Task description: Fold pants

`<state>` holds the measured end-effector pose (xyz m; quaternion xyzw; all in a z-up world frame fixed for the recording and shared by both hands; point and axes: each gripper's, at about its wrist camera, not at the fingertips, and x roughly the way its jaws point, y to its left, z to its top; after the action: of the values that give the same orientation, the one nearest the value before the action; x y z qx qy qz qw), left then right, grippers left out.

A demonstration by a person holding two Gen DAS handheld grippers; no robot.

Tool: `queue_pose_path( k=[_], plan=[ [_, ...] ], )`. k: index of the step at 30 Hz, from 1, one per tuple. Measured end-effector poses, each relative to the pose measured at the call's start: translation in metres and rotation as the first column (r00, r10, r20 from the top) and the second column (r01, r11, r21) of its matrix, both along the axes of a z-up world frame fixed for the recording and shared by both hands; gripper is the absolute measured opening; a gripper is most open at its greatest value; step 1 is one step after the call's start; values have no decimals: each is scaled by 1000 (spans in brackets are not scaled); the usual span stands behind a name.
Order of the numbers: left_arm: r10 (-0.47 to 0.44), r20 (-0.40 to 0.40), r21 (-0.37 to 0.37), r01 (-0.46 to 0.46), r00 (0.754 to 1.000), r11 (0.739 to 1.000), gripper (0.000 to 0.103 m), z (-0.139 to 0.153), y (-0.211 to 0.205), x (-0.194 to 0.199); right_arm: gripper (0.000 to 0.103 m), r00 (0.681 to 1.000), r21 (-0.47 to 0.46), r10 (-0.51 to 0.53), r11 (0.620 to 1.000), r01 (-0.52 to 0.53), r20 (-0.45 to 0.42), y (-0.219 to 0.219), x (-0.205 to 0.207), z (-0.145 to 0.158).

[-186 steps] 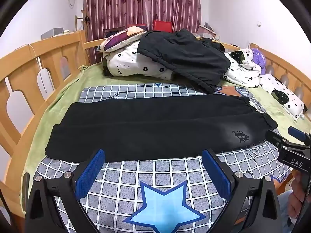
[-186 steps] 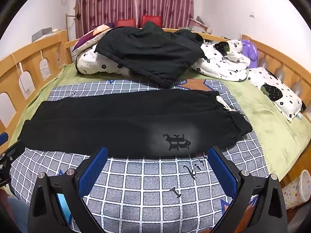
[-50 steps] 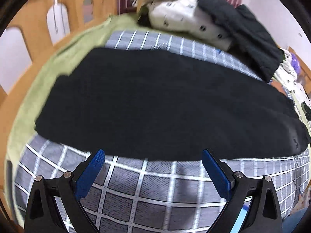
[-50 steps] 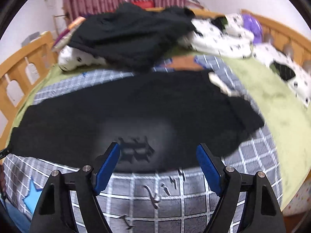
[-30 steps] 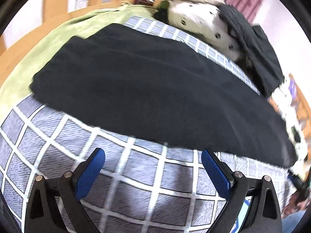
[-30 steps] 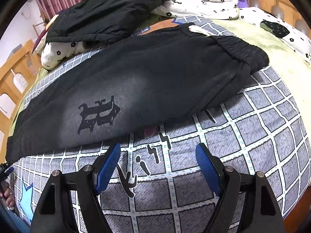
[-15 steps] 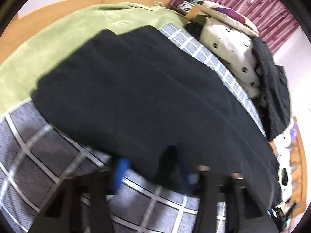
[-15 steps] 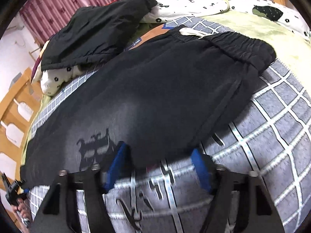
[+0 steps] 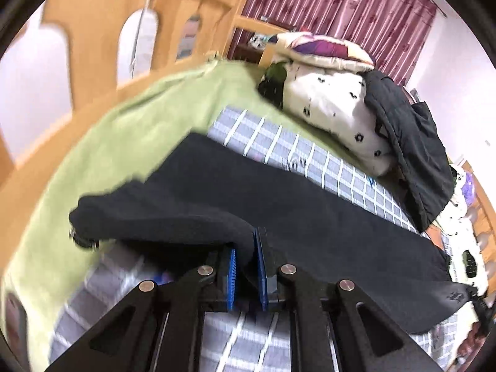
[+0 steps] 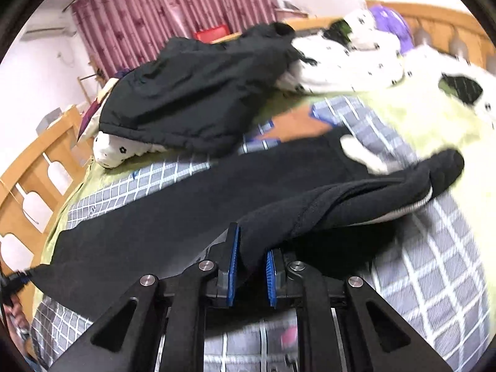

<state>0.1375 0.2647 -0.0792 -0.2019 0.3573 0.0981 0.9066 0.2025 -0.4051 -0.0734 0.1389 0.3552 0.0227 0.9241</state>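
Observation:
Black pants (image 9: pixel 279 204) lie lengthwise across the grey checked blanket (image 9: pixel 310 158) on the bed. My left gripper (image 9: pixel 246 266) is shut on the near edge of the pants at the leg-cuff end and holds it lifted off the blanket. My right gripper (image 10: pixel 249 266) is shut on the near edge of the pants (image 10: pixel 186 217) at the waistband end, also raised; the waistband (image 10: pixel 440 170) and a white drawstring (image 10: pixel 362 152) hang to its right.
A black jacket (image 10: pixel 198 90) lies over white flowered pillows (image 9: pixel 334 108) at the back of the bed. A green sheet (image 9: pixel 117 142) covers the mattress. Wooden bed rails (image 9: pixel 93 31) run along the left and the far right (image 10: pixel 434 21). Maroon curtains (image 9: pixel 334 6) hang behind.
Both grippers moved in to the pants' near edge, closed from wide open onto the fabric, and lifted it; the cuff end and waistband end now rise off the blanket.

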Motion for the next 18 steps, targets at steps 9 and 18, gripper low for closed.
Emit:
queue_pose_path(
  k=[9, 18],
  plan=[
    [24, -29, 128, -20, 999, 992, 11, -2, -6, 96, 15, 1000, -22, 27, 999, -27, -1, 3, 88, 1],
    [90, -149, 221, -55, 985, 974, 12, -51, -13, 183, 18, 991, -90, -19, 996, 7, -132, 16, 186, -59]
  ],
)
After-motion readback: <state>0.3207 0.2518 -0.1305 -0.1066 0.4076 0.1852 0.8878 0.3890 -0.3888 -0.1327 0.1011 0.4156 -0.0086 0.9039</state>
